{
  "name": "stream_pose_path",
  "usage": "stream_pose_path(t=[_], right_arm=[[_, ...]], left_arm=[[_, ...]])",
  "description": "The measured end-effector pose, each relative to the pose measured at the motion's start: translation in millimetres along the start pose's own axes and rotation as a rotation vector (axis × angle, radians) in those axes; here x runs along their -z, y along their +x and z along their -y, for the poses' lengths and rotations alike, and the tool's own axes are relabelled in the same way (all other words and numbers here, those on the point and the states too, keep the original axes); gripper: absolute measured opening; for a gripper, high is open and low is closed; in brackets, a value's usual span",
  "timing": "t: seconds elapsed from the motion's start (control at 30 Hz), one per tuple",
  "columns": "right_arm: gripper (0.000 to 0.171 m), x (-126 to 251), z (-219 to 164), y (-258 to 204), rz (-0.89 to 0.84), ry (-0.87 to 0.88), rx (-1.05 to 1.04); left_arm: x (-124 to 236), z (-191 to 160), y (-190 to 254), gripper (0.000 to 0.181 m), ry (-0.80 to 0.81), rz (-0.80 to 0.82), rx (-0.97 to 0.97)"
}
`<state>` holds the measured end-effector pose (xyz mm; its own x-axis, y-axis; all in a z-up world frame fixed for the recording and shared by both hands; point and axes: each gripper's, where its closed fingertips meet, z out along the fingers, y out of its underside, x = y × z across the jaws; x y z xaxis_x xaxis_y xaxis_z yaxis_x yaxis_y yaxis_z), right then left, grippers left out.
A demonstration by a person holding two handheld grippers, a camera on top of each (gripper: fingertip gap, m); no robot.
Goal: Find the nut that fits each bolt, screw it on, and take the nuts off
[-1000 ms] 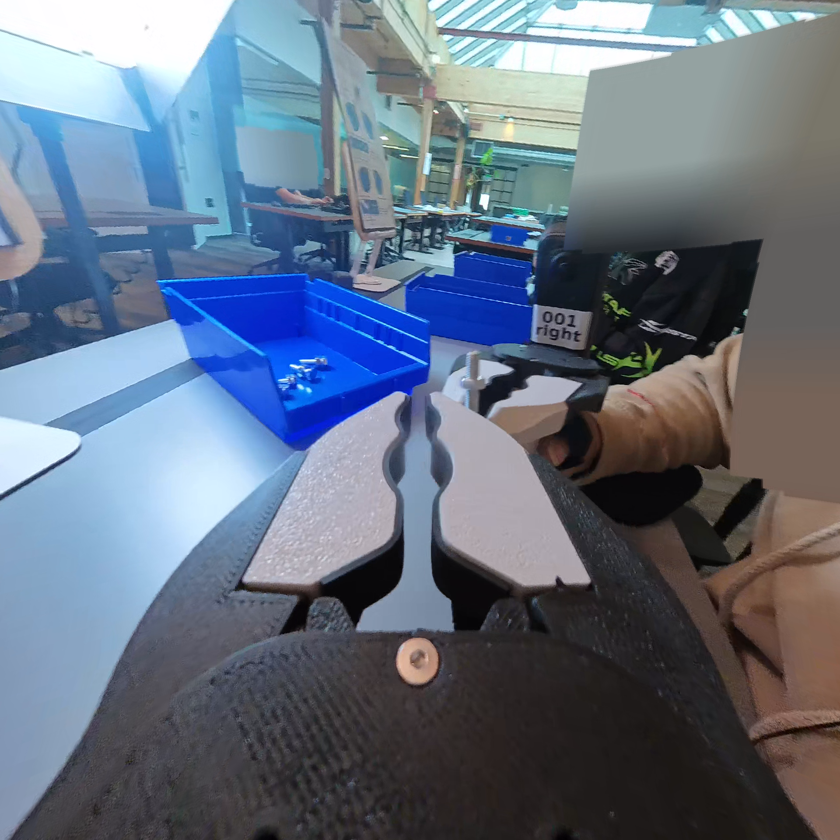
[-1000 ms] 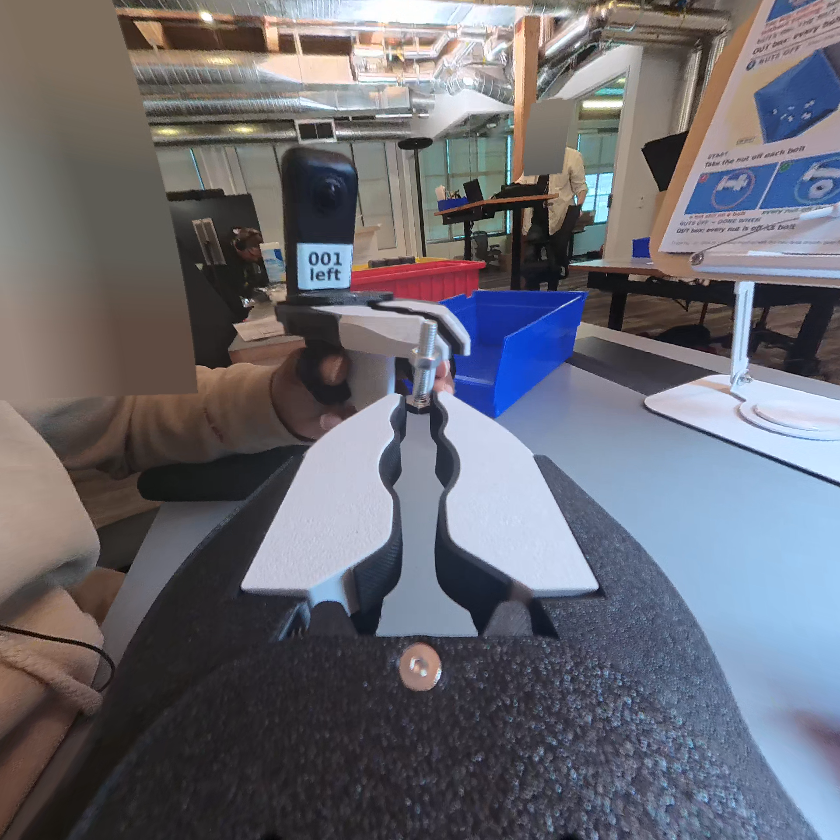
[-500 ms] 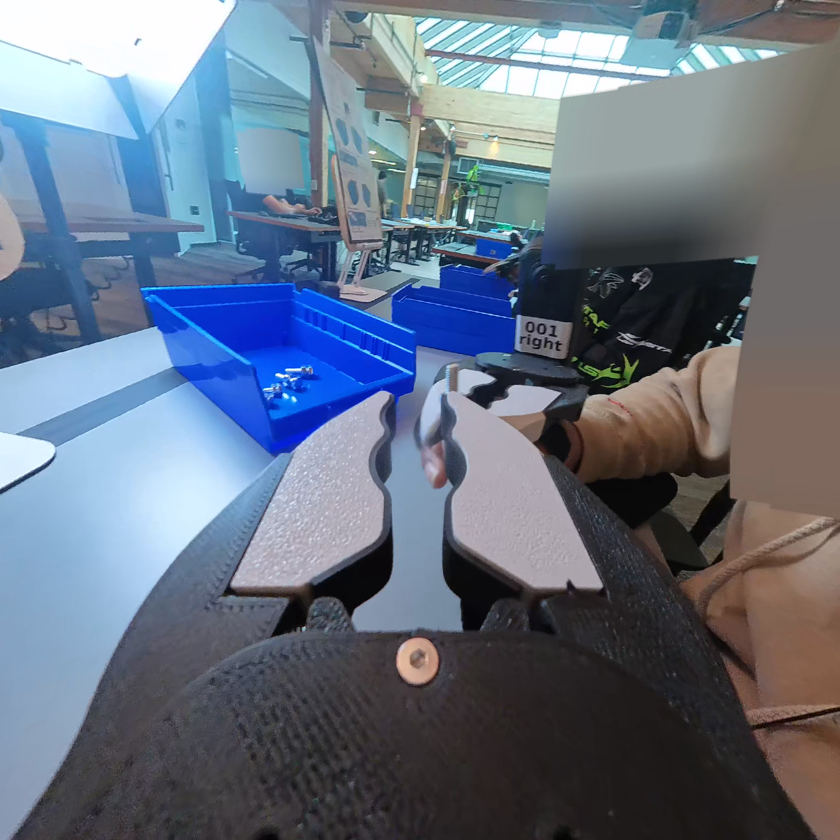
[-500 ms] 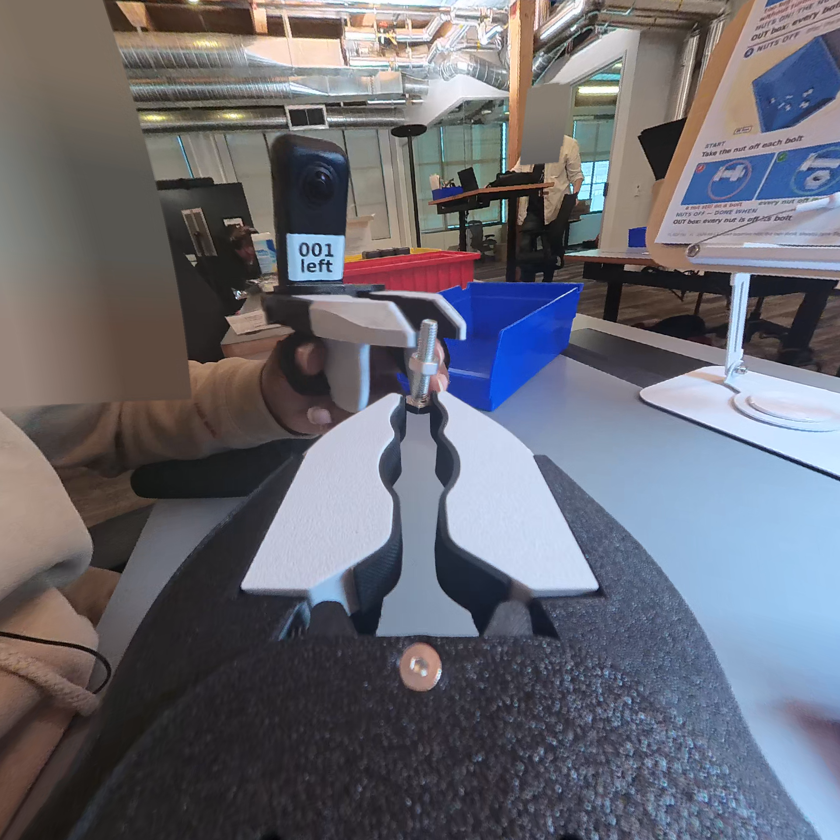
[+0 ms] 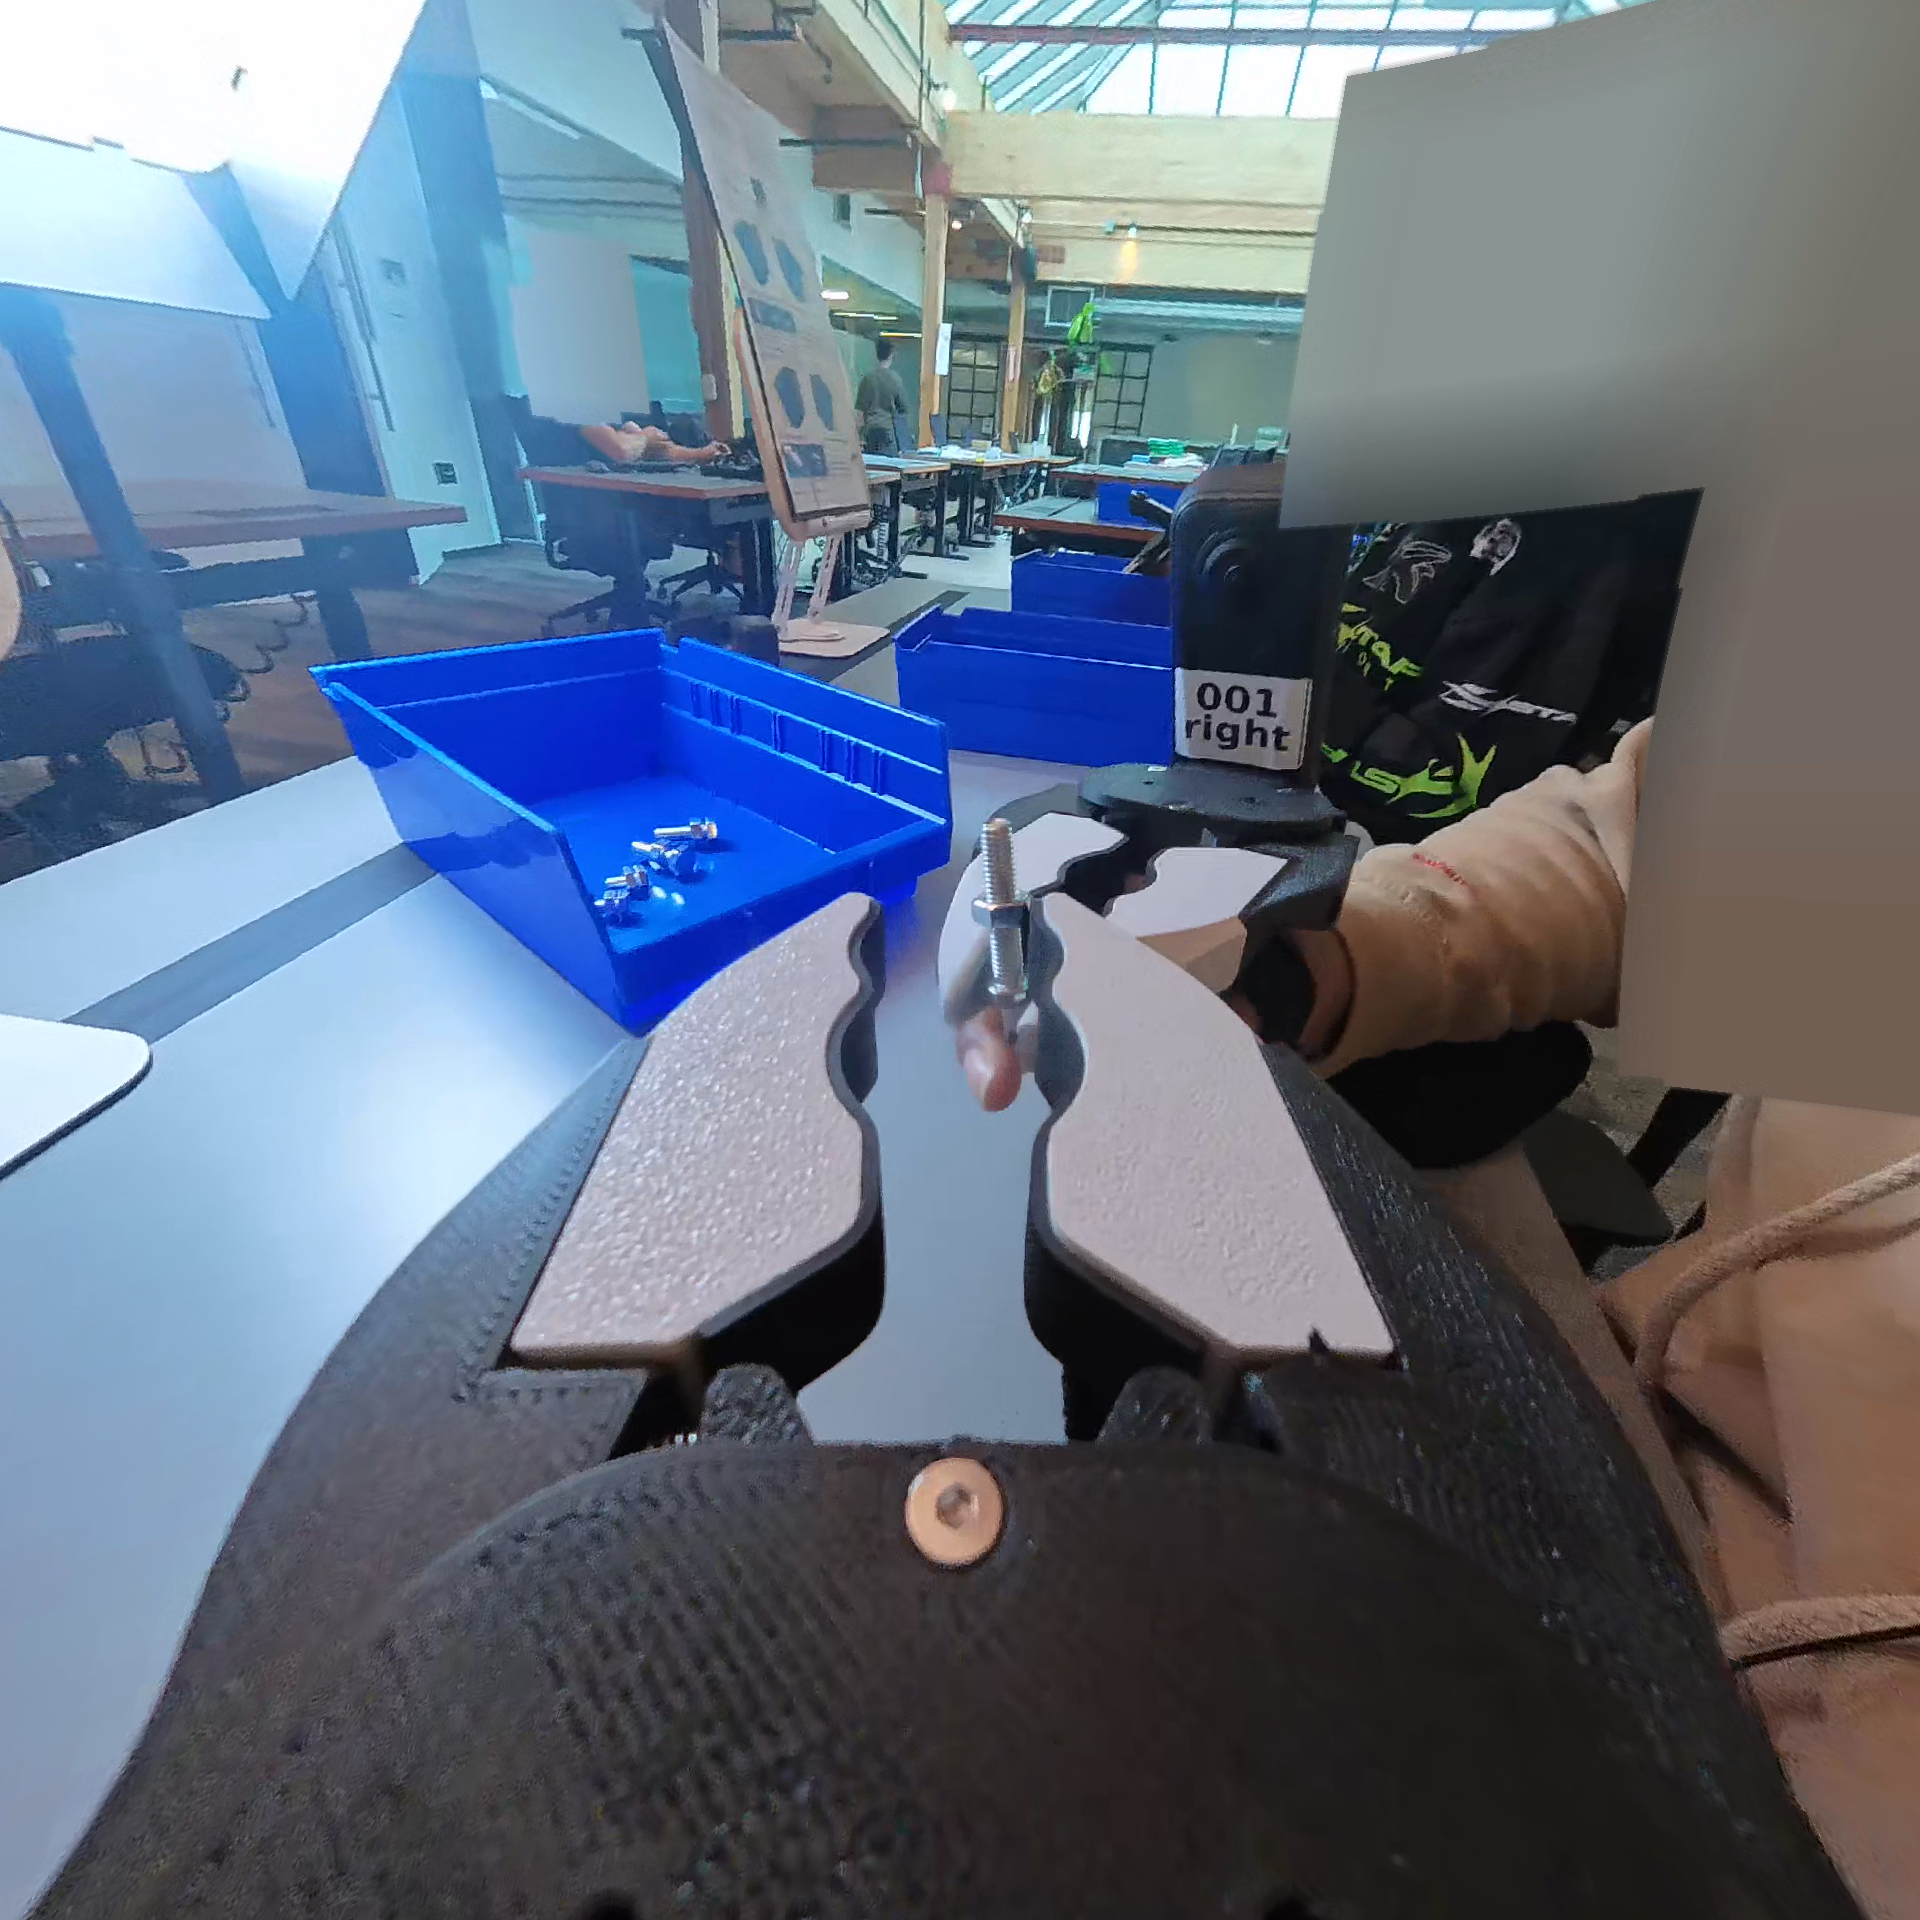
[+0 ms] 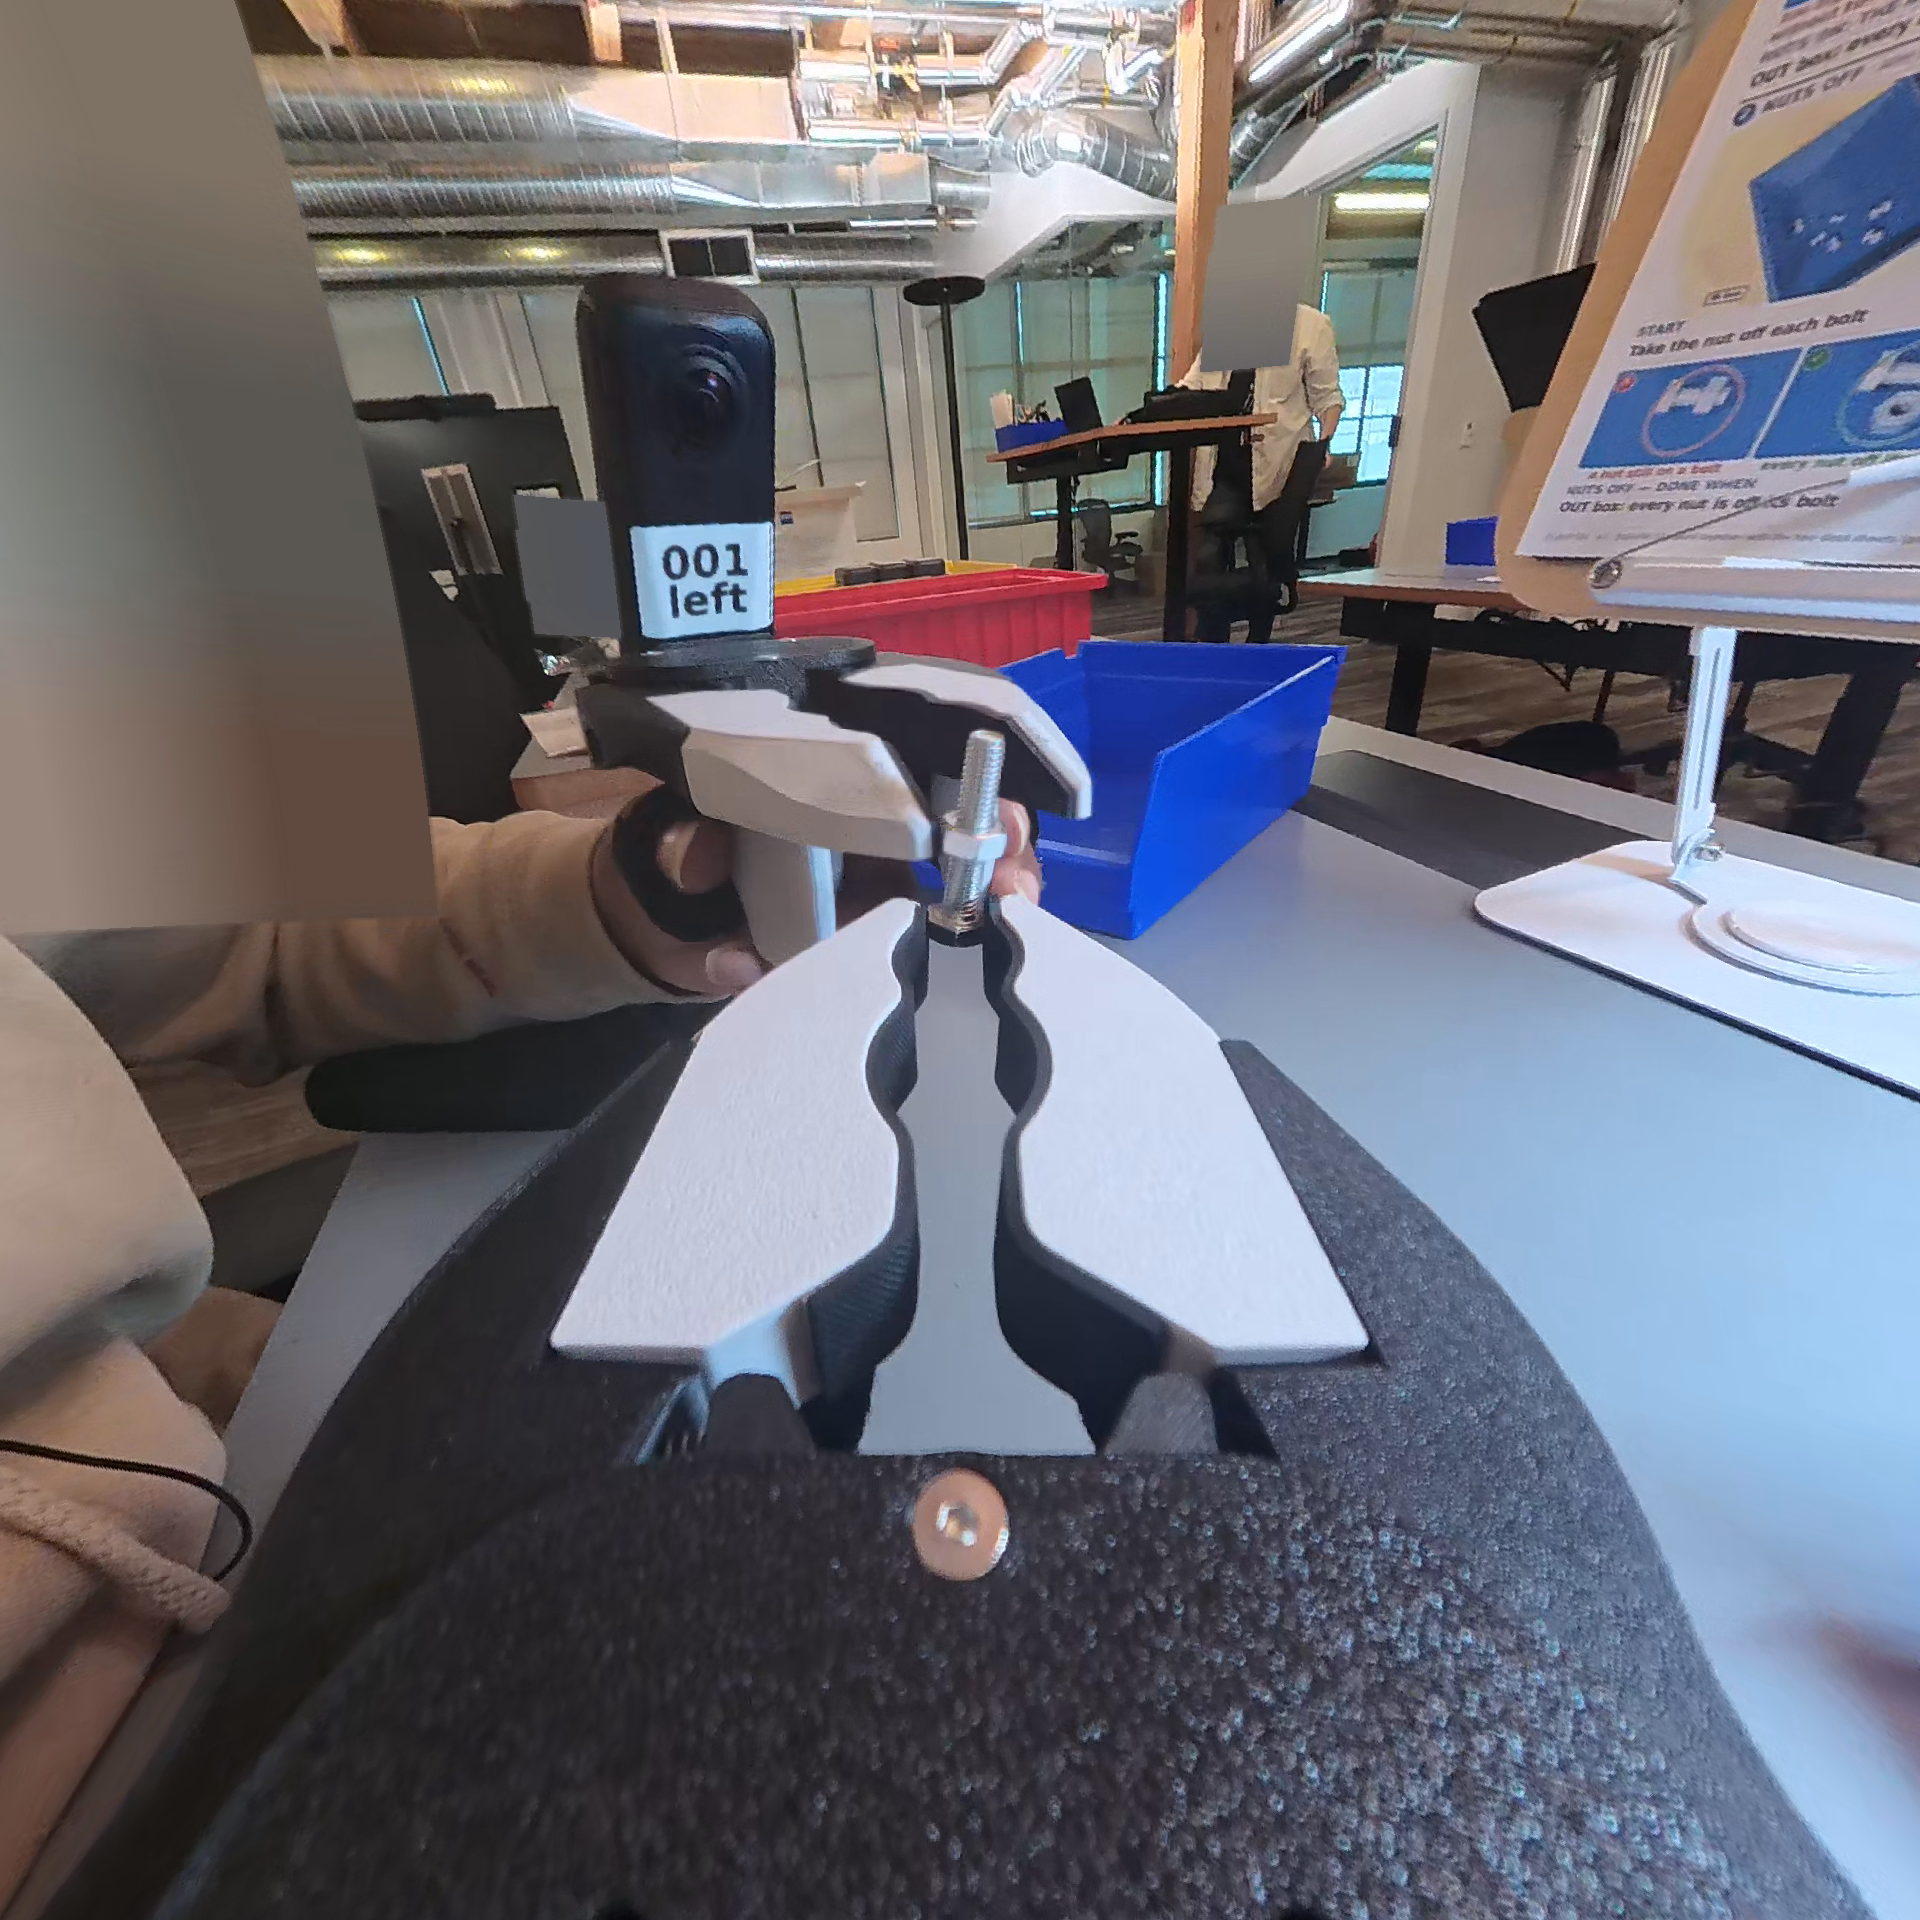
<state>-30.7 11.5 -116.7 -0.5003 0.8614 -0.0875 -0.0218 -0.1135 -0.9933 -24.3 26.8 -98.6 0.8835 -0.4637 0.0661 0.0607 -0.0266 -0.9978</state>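
White-padded right claw (image 6: 961, 920) pinches the head end of an upright bolt (image 6: 974, 821), a nut (image 6: 969, 834) threaded midway up its shank. Alongside, the left claw (image 5: 951, 925) gapes wide, its right fingertip just beside the nut. Loose bolts (image 5: 655, 857) lie in a blue bin (image 5: 499, 821) on the table (image 5: 260, 1091) beyond.

White sticker (image 5: 1238, 717) w/ printed chars on black cam (image 5: 1236, 582) — second sticker (image 6: 704, 582) likewise; instruction sheet (image 6: 1756, 343) on stand, logos on black garment (image 5: 1455, 665).
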Motion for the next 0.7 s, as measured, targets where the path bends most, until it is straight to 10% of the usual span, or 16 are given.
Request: stream_pose_path(t=[0.1,0.7], right_arm=[[0.01,2.6,3.0,1.6,0.005,0.019,-0.014],[0.01,0.3,-2.6,2.3,-0.021,-0.025,0.023]], left_arm=[[6.2,1.9,-14.1,0.006,0.011,0.059,0.023],[0.5,-0.8,0.1,0.026,-0.004,-0.015,0.023]])
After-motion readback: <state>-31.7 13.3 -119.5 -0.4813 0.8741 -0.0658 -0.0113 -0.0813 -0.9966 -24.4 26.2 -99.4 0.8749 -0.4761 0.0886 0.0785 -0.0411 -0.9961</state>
